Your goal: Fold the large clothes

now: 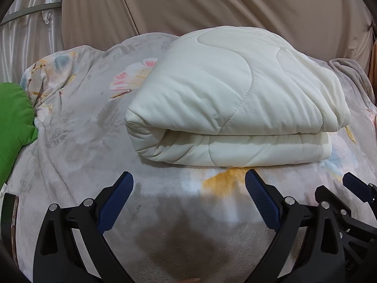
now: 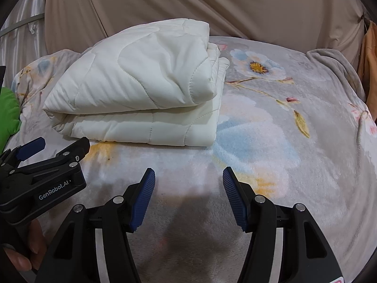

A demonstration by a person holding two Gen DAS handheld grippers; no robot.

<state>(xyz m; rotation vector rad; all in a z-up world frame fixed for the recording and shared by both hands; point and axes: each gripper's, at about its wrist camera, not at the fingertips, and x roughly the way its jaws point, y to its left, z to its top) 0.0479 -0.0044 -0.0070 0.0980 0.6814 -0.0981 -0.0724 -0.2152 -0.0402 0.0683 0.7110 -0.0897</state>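
A cream quilted blanket lies folded into a thick rectangular bundle on a grey floral bed cover. It also shows in the right wrist view, at the left. My left gripper is open and empty, a short way in front of the bundle's near fold. My right gripper is open and empty, in front of the bundle's right end. The left gripper also shows at the left edge of the right wrist view, close to the bundle's near edge.
A green cloth lies at the bed's left edge, and a phone lies below it. A beige curtain hangs behind the bed. A grey blanket edge lies at the far right. An orange cloth hangs there.
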